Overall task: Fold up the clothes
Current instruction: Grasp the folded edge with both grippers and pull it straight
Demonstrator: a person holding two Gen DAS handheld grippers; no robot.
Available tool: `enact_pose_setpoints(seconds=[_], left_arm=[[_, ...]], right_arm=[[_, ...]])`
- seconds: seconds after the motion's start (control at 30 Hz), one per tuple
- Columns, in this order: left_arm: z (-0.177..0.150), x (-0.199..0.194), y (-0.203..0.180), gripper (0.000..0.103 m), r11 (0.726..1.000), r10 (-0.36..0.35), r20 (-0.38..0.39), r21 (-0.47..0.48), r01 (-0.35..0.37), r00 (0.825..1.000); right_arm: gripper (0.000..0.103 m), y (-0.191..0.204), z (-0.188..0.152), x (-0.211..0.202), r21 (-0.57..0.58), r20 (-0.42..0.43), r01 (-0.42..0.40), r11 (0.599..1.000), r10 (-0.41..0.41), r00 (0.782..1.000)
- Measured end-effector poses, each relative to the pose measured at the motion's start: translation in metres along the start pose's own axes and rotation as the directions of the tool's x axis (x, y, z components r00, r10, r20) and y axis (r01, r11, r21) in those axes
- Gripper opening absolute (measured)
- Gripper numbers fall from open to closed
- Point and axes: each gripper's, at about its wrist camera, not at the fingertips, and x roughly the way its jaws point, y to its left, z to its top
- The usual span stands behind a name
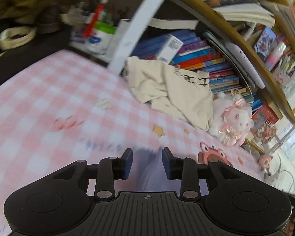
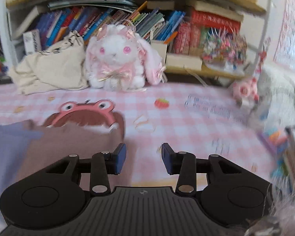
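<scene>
A lavender garment (image 1: 153,175) lies on the pink checked sheet (image 1: 49,102), right under and between the fingers of my left gripper (image 1: 147,162), which is open; blur hides whether the pads touch the cloth. In the right wrist view the same lavender garment (image 2: 5,153) sits at the far left, beside a dusty‑pink garment (image 2: 78,147) spread flat on the sheet (image 2: 186,125). My right gripper (image 2: 143,157) is open over the right edge of that dusty‑pink garment, with its left finger above the cloth and its right finger above bare sheet.
A crumpled cream cloth bag (image 1: 171,90) and a white plush rabbit (image 2: 116,59) lean against a low shelf of books (image 2: 127,21) along the bed's far side. A white pole (image 1: 135,27) rises by the bag. A small pink toy (image 2: 244,90) and clutter sit at the right.
</scene>
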Motion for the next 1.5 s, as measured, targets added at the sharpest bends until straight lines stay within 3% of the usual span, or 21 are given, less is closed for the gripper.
enact_pose_setpoints(seconds=[0.03, 0.13, 0.27, 0.4, 0.57, 0.7, 0.9, 0.93, 1.03, 1.13, 1.27, 1.37, 1.5], left_arm=[[-0.005, -0.010, 0.004, 0.035, 1.000, 0.005, 0.008, -0.021, -0.005, 1.000], [-0.027, -0.031, 0.013, 0.061, 0.996, 0.045, -0.005, -0.080, -0.045, 0.999], [-0.053, -0.048, 0.009, 0.062, 0.992, 0.064, -0.046, -0.102, -0.068, 0.997], [-0.067, -0.066, 0.000, 0.062, 0.990, 0.124, -0.036, -0.059, -0.126, 0.992], [-0.070, -0.073, 0.000, 0.061, 0.992, 0.115, -0.034, -0.052, -0.117, 0.993], [-0.056, -0.061, -0.009, 0.060, 0.995, 0.088, -0.035, 0.051, -0.086, 0.996], [-0.052, -0.022, -0.019, 0.059, 0.990, 0.093, -0.123, 0.120, -0.078, 0.988], [-0.053, -0.017, -0.021, 0.057, 0.990, 0.094, -0.137, 0.121, -0.078, 0.986], [-0.057, -0.007, -0.024, 0.026, 0.993, 0.066, -0.194, 0.107, -0.045, 0.979], [-0.057, -0.010, -0.026, 0.012, 0.989, 0.046, -0.194, 0.146, -0.018, 0.980], [-0.048, -0.025, -0.019, 0.006, 0.991, 0.007, -0.143, 0.132, 0.012, 0.990], [-0.046, -0.013, -0.005, 0.008, 0.993, 0.054, -0.199, 0.118, -0.030, 0.979], [-0.045, -0.012, 0.008, 0.014, 0.998, 0.028, -0.204, 0.057, -0.016, 0.979]], right_arm=[[0.038, 0.001, -0.007, -0.007, 0.018, -0.007, -0.016, 1.000, 0.016, 1.000], [0.039, 0.010, -0.032, -0.025, 0.054, -0.039, -0.059, 0.997, 0.061, 0.997], [0.044, 0.023, -0.054, -0.032, 0.083, -0.083, -0.053, 0.995, 0.060, 0.995], [0.045, 0.024, -0.072, -0.041, 0.144, -0.095, -0.058, 0.988, 0.072, 0.993], [0.043, 0.021, -0.077, -0.045, 0.106, -0.080, -0.059, 0.993, 0.067, 0.994], [0.043, 0.010, -0.069, -0.032, 0.139, -0.108, -0.050, 0.989, 0.065, 0.992], [0.043, -0.002, -0.075, -0.015, 0.195, -0.164, -0.057, 0.979, 0.090, 0.982], [0.039, -0.003, -0.076, -0.013, 0.205, -0.168, -0.064, 0.977, 0.099, 0.981], [0.033, -0.003, -0.080, -0.011, 0.218, -0.170, -0.084, 0.972, 0.123, 0.978], [0.030, -0.001, -0.083, -0.012, 0.200, -0.164, -0.088, 0.976, 0.122, 0.979], [0.029, 0.000, -0.083, -0.011, 0.210, -0.167, -0.104, 0.972, 0.140, 0.976], [0.029, 0.001, -0.083, -0.009, 0.233, -0.175, -0.143, 0.962, 0.186, 0.967], [0.031, 0.003, -0.082, -0.007, 0.233, -0.184, -0.152, 0.960, 0.197, 0.963]])
